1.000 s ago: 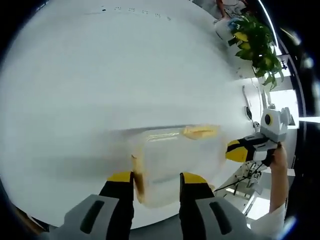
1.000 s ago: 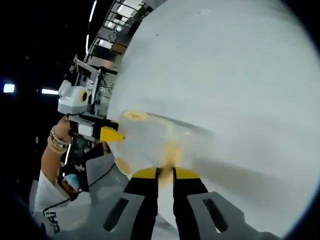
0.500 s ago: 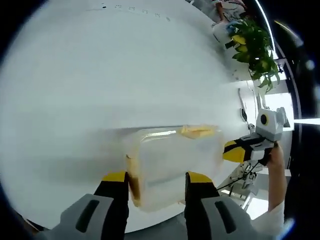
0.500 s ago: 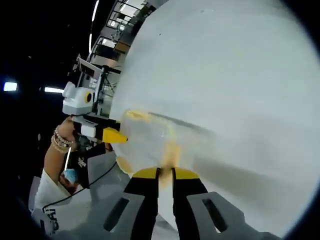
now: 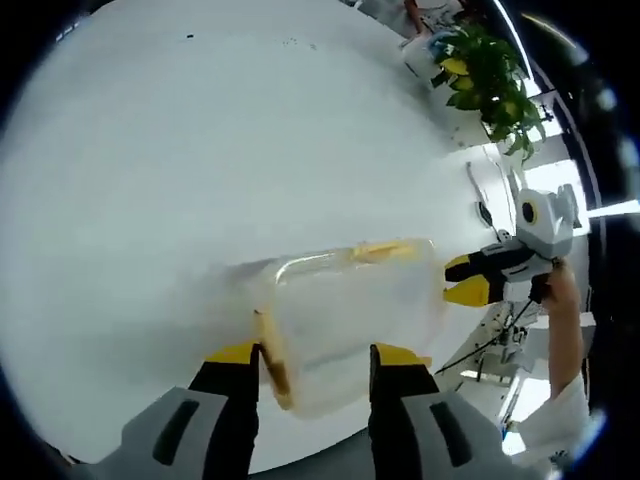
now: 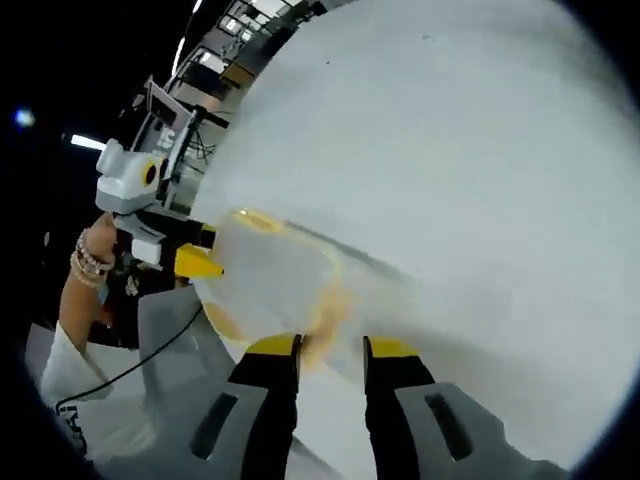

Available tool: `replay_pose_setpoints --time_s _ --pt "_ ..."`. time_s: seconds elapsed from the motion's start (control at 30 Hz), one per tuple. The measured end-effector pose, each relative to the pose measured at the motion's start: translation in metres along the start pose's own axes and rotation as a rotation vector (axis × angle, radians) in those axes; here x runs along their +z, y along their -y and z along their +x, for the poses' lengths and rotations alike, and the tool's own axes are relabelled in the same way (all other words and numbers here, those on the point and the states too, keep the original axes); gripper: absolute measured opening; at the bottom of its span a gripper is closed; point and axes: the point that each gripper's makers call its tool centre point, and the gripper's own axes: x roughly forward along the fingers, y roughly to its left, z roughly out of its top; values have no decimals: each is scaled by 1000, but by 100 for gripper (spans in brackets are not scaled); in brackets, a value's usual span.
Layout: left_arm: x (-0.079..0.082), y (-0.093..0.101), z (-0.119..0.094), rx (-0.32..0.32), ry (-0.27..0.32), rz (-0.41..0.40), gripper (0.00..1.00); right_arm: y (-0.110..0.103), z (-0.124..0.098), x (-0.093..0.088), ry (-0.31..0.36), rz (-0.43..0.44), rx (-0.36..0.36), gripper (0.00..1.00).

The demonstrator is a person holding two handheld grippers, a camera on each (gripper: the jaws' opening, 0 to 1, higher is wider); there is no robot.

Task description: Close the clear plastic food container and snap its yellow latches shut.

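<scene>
Left claw (image 5: 312, 362) low at near end of container (image 5: 350, 315), yellow tips wide apart, one tip each side of that end. Right claw (image 6: 330, 348) at container's other end, tips parted a little around yellow latch (image 6: 325, 315). Hand (image 6: 95, 262) with bead bracelets grips left claw's handle. Both claws point toward each other across container.

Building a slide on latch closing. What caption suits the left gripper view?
Left gripper open around the near end of the clear container on the white table; right gripper at its far end.
</scene>
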Motion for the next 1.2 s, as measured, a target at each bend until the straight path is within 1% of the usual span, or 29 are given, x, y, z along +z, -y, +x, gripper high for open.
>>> replay_pose_setpoints --time_s 0.03,0.07,0.1,0.17,0.2,0.23,0.27,0.3,0.33,0.37,0.4,0.43,0.47,0.5,0.53,0.57,0.6,0.67,0.7,0.8,0.83,0.87,0.97,1.03,1.07,1.1,1.13,1.17,1.2 --pt "9 -6 -6 30 47 46 34 -3 -1 2 -7 -5 5 21" --pt "13 -9 -10 47 65 50 33 -5 -2 3 -11 -15 12 18" --pt "14 -10 -14 50 71 53 33 -7 -4 4 -13 -20 11 14" --pt "18 -5 -24 23 90 77 33 -9 -11 11 -13 -76 -17 7" --pt "23 -2 -28 6 119 94 33 -8 -16 17 4 -127 -42 4" --pt "27 0 -31 -4 145 128 33 -10 -19 22 16 -144 -49 5" --pt "32 4 -34 -9 179 173 33 -16 -23 26 28 -162 -44 7" --pt "32 6 -35 -11 187 205 32 -19 -24 29 28 -186 -38 10" --pt "34 10 -33 -12 199 306 30 -28 -24 31 35 -229 -17 11" --pt "34 12 -32 -3 206 376 27 -34 -23 34 45 -248 -4 10" --pt "33 14 -28 24 211 484 24 -45 -21 37 65 -288 14 7" --pt "33 15 -27 33 211 520 22 -52 -19 40 78 -320 27 5" --pt "30 19 -21 46 211 607 22 -58 -15 42 93 -355 36 3" --pt "26 25 -17 25 207 656 22 -66 -9 47 106 -409 49 3" --pt "20 39 -11 -41 207 727 23 -68 -4 53 115 -423 56 4" --pt "18 49 -8 -83 228 755 23 -76 3 53 120 -451 78 5" --pt "16 57 -5 -111 248 764 23 -83 8 49 114 -465 100 3" --pt "11 64 0 -133 243 778 23 -90 19 43 92 -498 116 0" --pt "9 67 3 -140 246 805 23 -89 24 45 76 -533 109 0" --pt "8 71 9 -152 258 835 22 -86 31 51 80 -575 69 0" --pt "7 72 10 -154 263 838 21 -88 33 51 81 -579 74 0" --pt "8 72 11 -153 264 840 20 -87 33 56 82 -578 82 0" --pt "10 71 10 -124 283 872 14 -88 34 64 105 -593 89 0" --pt "11 72 8 -122 295 872 14 -89 34 73 141 -592 92 0" --pt "9 74 7 -130 300 880 14 -91 34 78 167 -588 111 4" --pt "8 77 7 -140 309 897 15 -92 34 81 177 -574 123 7" --pt "7 79 7 -146 321 923 16 -93 34 81 179 -557 131 10" --pt "6 79 7 -145 325 927 18 -91 35 83 175 -544 129 12" --pt "5 79 7 -142 327 931 18 -90 36 84 172 -544 127 12"
